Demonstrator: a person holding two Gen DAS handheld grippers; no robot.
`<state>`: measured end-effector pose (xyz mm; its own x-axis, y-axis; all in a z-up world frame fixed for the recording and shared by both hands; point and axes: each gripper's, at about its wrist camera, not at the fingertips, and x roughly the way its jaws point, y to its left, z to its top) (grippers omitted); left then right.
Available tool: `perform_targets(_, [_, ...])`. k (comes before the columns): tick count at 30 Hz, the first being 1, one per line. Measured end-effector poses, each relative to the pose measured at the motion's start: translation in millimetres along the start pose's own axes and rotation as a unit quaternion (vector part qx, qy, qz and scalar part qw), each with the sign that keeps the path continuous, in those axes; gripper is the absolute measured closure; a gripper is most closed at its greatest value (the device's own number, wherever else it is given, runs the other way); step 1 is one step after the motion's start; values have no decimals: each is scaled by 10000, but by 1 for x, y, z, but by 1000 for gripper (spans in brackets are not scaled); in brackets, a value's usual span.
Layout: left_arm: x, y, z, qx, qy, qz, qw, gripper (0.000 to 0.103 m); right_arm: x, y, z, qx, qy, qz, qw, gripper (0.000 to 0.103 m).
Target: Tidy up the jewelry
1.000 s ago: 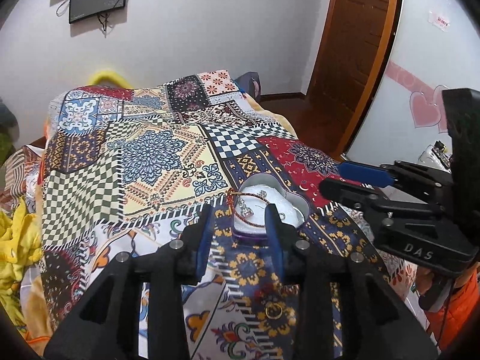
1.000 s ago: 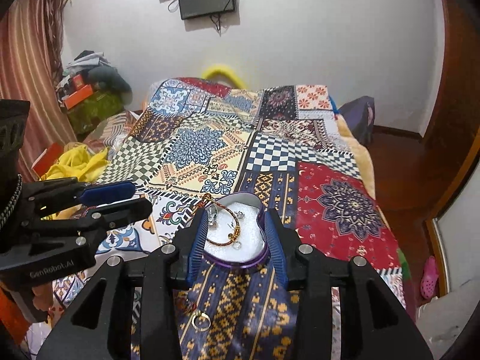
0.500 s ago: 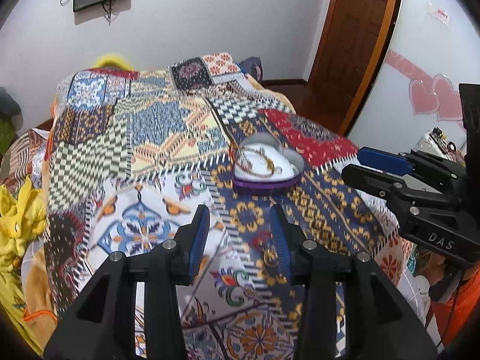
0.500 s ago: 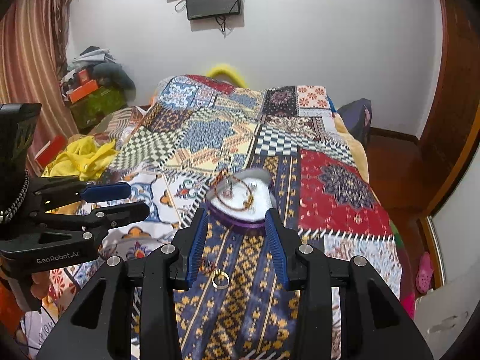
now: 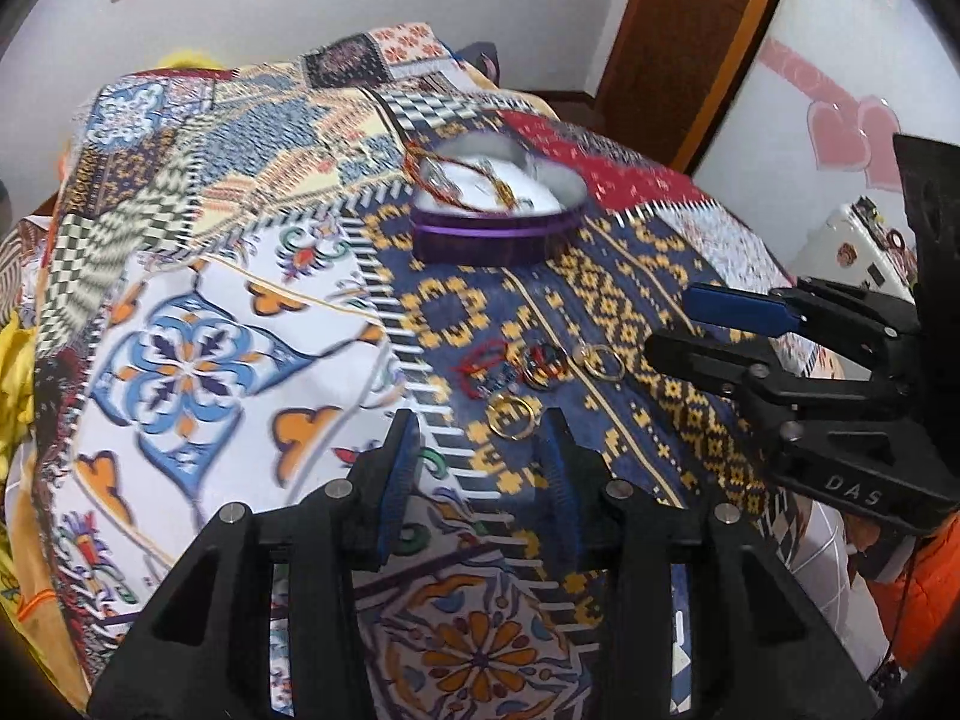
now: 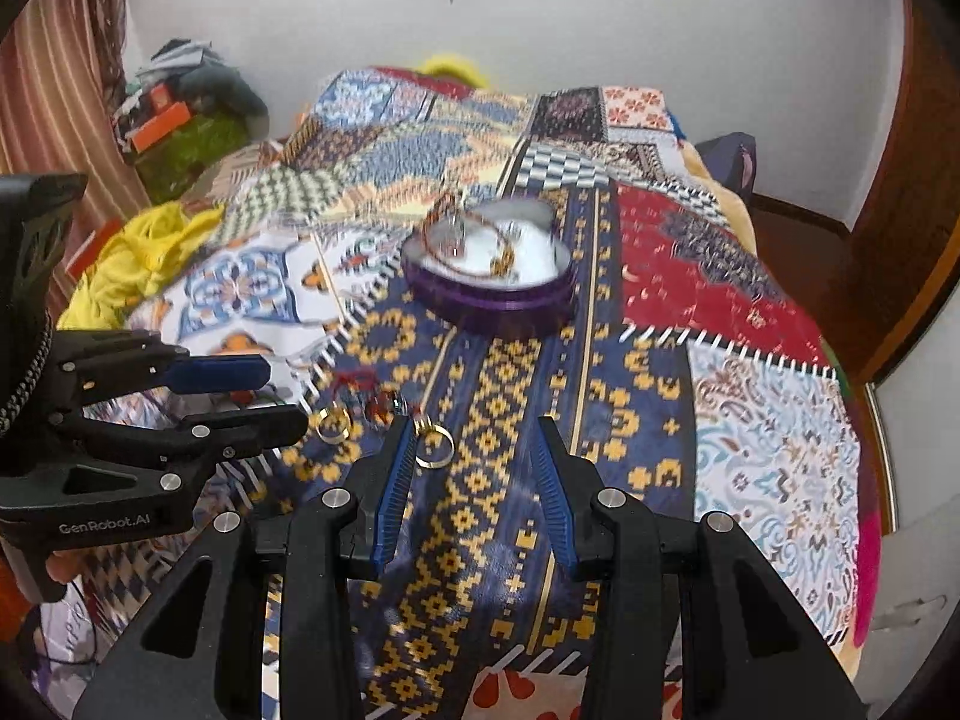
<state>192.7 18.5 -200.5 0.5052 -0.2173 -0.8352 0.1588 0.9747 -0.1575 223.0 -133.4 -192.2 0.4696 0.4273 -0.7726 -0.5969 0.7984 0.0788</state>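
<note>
Left wrist view first: the left gripper [image 5: 480, 438] points down at the patchwork bedspread [image 5: 198, 360], its blue-padded jaws standing partly apart with nothing between them but cloth. Just ahead of the fingertips lies a gold ring [image 5: 510, 414], flat on the navy-and-yellow panel. Beyond it sits a little cluster: a red cord piece [image 5: 483, 360], a dark beaded ring [image 5: 543, 360] and a second gold ring [image 5: 602, 360], all close together. Farther up the bed is the heart-shaped purple box [image 5: 498, 234], lid off, white lining showing, with a red-and-gold bracelet [image 5: 456, 180] draped over its left rim; the picture is blurred there, so the smaller pieces inside cannot be told apart. Coming in from the right edge is the right gripper [image 5: 678, 330], seen side-on, jaws a little apart and empty, over the bedspread near the second gold ring.

Over to the right wrist view: the right gripper [image 6: 474, 444] also tilts down at the bedspread [image 6: 774, 444], jaws part-open, gripping nothing. A gold ring [image 6: 435, 447] lies touching the inner side of its left fingertip, partly between the jaws. Another gold ring [image 6: 333, 423] lies further left, just off the tip of the left gripper [image 6: 288, 396], which reaches in from the left edge with jaws slightly apart and bare. Red cord [image 6: 354, 381] lies beside them. The purple heart box [image 6: 486, 294] rests well ahead, open, bracelet [image 6: 474, 234] hanging across its white inside. A yellow cloth [image 6: 138, 258] lies bunched at the bed's left side.
</note>
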Motion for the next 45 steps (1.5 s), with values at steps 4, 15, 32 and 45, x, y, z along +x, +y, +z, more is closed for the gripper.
perform_targets(4, [12,-4,-1,69,102,-34,9999,62,1,-2,-2,2,49,97,9999,67])
perform_targets(15, [23,-3,3,128,42,-50,9999,81,10,-1,-5,-167,112,206,9996,67])
perform_targets(32, [4,8,1,-75,-168,-71,9998,85,27,8,1,-494,154,346,9981,86])
perform_targets(45, [-26,2,19,-46,-613,-55,9981,85,-9,-2,20,-86,-400,349,9986,86])
